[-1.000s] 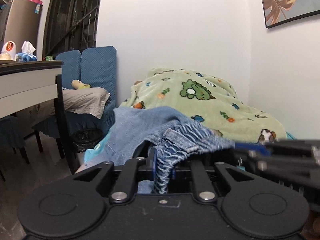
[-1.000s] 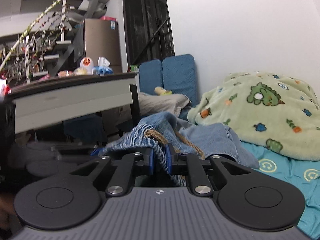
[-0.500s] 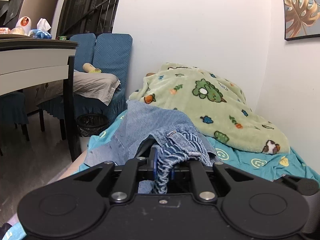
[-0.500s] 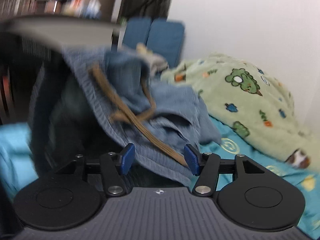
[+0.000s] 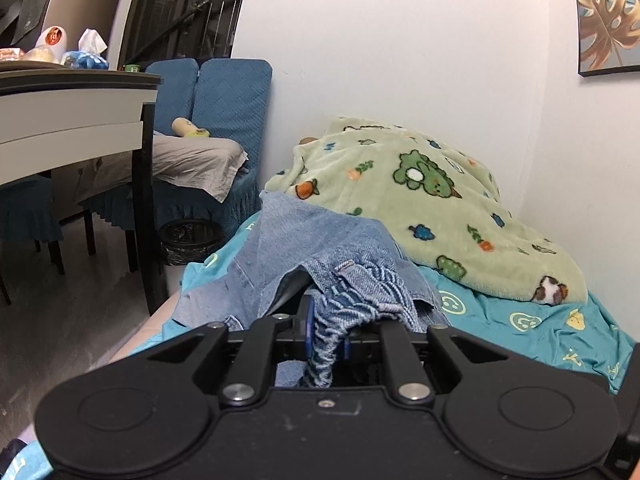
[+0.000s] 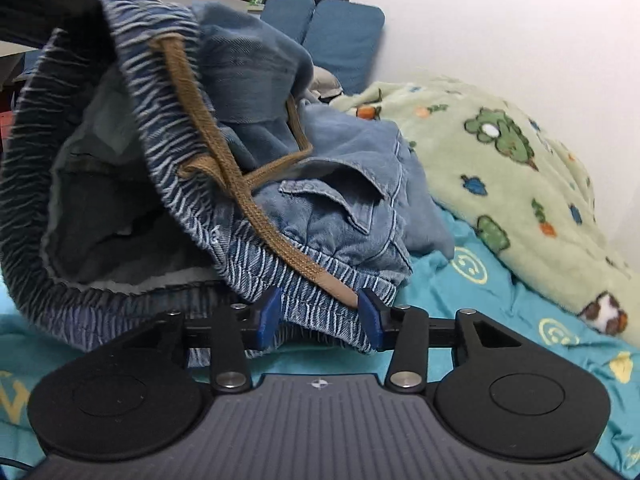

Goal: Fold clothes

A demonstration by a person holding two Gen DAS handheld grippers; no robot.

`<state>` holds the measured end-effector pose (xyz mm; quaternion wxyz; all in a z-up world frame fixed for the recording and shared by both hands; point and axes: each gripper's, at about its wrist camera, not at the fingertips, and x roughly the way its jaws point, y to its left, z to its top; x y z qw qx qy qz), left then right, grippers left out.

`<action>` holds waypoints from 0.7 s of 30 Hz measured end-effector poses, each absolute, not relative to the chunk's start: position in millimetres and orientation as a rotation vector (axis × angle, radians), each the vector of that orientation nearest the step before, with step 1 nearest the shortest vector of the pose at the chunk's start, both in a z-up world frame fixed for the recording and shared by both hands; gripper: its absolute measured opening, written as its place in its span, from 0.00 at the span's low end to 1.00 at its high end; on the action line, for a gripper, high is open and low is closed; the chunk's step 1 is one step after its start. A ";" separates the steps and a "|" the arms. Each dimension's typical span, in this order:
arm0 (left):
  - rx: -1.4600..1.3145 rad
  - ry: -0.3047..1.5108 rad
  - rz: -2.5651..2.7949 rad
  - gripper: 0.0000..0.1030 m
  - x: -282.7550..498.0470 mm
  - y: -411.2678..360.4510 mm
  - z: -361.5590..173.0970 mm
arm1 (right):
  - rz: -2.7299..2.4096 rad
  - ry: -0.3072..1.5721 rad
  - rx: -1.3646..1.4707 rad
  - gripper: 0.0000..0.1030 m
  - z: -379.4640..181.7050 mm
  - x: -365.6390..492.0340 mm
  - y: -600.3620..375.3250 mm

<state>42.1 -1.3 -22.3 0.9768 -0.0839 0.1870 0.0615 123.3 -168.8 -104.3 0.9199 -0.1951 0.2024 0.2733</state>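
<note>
Left gripper (image 5: 325,340) stayed pinched on the jeans' (image 6: 320,216) waistband, keeping it lifted off the bed (image 6: 480,304); right gripper (image 6: 318,312), jaws closing around the lower waistband, reached to regrip.

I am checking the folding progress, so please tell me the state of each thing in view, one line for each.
Denim pants: bunched, unfolded, on the bed sheet.
Drawstring: loose, hanging across the waistband.
Left gripper: shut on the waistband.
Right gripper: jaws closing, waistband between them, not yet pinched.
Green blanket: crumpled against the wall.
</note>
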 end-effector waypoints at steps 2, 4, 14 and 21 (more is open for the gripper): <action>-0.174 0.376 0.130 0.11 41.8 0.5 -22.2 | 0.582 0.424 -0.400 0.46 -103.7 118.3 -167.1; -0.183 0.377 0.133 0.11 41.7 1.8 -21.5 | 0.620 0.418 -0.407 0.57 -101.9 112.1 -163.9; -0.155 0.397 0.129 0.14 45.6 -4.6 -24.7 | 0.478 0.359 -0.186 0.59 -101.1 137.7 -180.8; -0.084 0.425 0.105 0.16 51.2 -19.9 -32.0 | 0.296 0.483 0.116 0.42 -125.3 180.3 -224.6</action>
